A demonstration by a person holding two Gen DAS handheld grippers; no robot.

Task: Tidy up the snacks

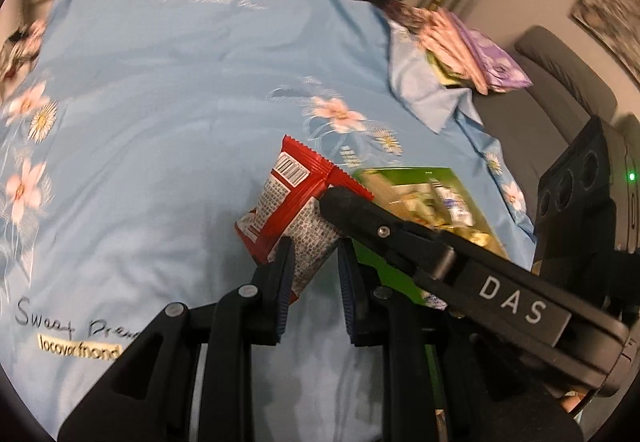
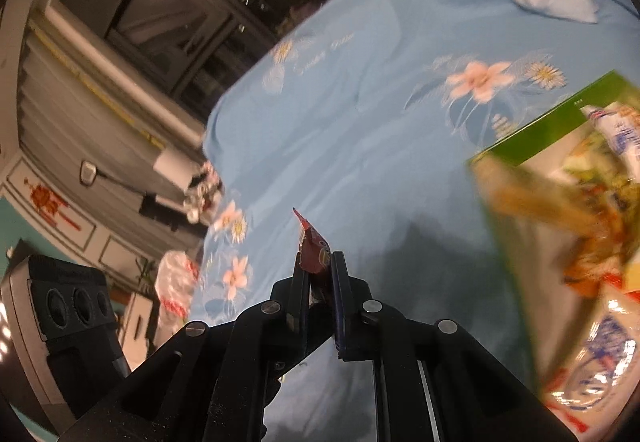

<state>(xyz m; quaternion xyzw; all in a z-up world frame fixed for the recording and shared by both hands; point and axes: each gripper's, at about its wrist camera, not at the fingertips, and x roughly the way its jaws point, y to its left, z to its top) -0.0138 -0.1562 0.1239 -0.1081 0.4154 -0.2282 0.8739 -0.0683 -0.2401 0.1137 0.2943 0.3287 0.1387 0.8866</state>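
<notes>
Both pinching one red snack packet (image 1: 288, 201): left gripper (image 1: 314, 262) clamped on its near corner, right gripper (image 2: 320, 274) narrow on its edge; long axis running far-left; green snack box (image 1: 420, 201) just right, nearer the right hand.

A red snack packet (image 1: 288, 201) with a white barcode panel and crimped ends is held off the blue floral bedsheet (image 1: 160, 121), tilted. Just beside it, toward the sheet's right edge, stands a green box (image 1: 420, 177) full of mixed snack packets. More packets (image 1: 460, 45) lie heaped at the far right corner.
</notes>
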